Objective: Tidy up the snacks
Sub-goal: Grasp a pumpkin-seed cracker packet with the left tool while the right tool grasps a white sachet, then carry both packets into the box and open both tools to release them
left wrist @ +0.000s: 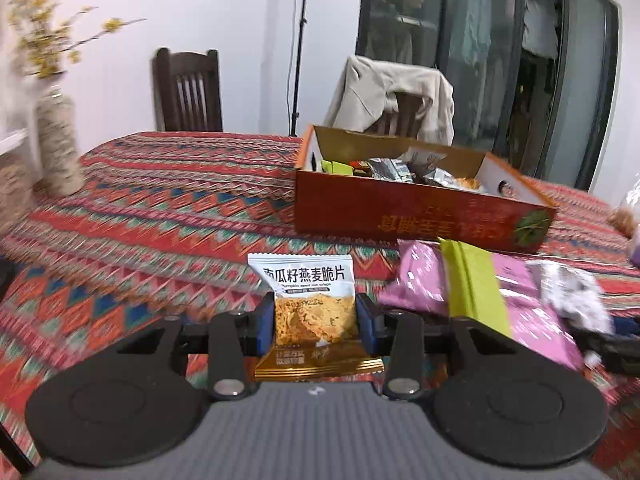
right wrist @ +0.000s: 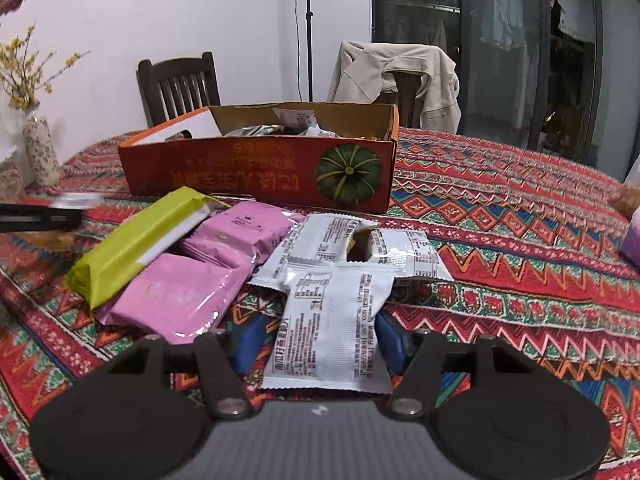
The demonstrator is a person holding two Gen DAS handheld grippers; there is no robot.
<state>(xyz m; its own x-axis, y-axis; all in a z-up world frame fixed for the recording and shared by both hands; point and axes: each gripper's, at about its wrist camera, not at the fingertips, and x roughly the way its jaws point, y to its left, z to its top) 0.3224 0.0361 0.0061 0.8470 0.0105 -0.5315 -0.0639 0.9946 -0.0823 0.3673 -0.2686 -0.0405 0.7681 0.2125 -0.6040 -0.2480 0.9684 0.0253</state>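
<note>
My left gripper (left wrist: 316, 322) is shut on a white and orange oat crisp packet (left wrist: 310, 308), held above the patterned tablecloth (left wrist: 168, 216), short of the orange cardboard box (left wrist: 400, 212) that holds several snacks. My right gripper (right wrist: 316, 346) has its blue pads on either side of a white snack packet (right wrist: 332, 332) that lies face down on the cloth; two more white packets (right wrist: 360, 248) lie behind it. A green bar (right wrist: 140, 240) rests on two pink packets (right wrist: 180, 300) to the left. The box (right wrist: 260, 172) stands beyond them.
A patterned vase (right wrist: 38, 148) with yellow flowers stands at the table's left edge. Two dark chairs (right wrist: 180, 84) stand behind the table, one draped with a beige jacket (right wrist: 400, 76). A light stand pole (right wrist: 309, 28) rises behind the box. A pale bag (right wrist: 632, 216) is at far right.
</note>
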